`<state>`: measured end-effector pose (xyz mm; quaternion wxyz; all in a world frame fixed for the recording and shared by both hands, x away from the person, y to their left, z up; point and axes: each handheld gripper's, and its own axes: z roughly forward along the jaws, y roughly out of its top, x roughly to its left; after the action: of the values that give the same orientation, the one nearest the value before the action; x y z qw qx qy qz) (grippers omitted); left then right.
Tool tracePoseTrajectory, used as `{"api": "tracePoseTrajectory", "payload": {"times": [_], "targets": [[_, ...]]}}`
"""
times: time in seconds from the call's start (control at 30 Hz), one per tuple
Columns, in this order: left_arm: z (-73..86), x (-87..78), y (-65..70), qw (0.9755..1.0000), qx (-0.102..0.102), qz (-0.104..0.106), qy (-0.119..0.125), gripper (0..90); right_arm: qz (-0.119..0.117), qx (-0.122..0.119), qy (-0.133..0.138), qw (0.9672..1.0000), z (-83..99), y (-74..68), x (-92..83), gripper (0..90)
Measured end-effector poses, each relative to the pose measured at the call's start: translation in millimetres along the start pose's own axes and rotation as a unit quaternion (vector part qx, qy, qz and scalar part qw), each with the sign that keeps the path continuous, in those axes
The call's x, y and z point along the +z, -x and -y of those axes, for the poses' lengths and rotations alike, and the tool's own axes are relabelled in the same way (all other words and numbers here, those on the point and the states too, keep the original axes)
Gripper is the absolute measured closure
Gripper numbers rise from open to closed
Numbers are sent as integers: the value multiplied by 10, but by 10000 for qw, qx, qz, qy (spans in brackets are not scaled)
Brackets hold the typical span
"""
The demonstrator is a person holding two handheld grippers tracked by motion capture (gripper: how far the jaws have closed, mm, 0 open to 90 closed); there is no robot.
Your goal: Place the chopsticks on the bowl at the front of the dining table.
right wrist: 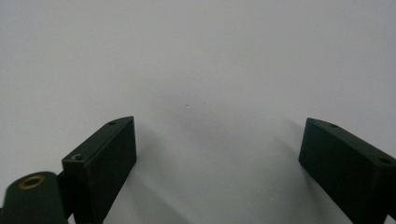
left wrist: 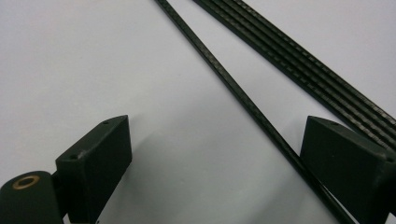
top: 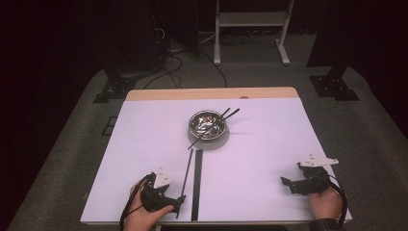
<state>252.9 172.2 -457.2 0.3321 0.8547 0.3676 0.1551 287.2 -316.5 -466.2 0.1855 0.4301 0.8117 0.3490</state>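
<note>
The left gripper [top: 174, 204], jaws wide, sits at the table's [top: 144, 134] near edge, astride a thin black rod [left wrist: 233, 88] lying beside a black strip [left wrist: 299, 65]; the rod seems untouched. The right gripper [top: 288, 185], jaws wide, rests near the right corner.

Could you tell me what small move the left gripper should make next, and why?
Probably shut the left gripper on the black chopstick. Its jaws stand open low over the white table, and the chopstick already runs between them, close against one jaw. The black strip lies outside the jaws, so closing should catch only the chopstick. The metal bowl already holds other chopsticks.
</note>
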Motion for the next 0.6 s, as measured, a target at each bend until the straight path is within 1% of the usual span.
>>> {"api": "tracePoseTrajectory", "payload": {"times": [0.27,0.6], "targets": [[17,-21,-63,10000,-43,-53,-22,82,0,0,0,10000,0,0,0,95],[38,-45,-152,9998,-147,-134,-48,82,-2,-2,-1,10000,0,0,0,94]]}}
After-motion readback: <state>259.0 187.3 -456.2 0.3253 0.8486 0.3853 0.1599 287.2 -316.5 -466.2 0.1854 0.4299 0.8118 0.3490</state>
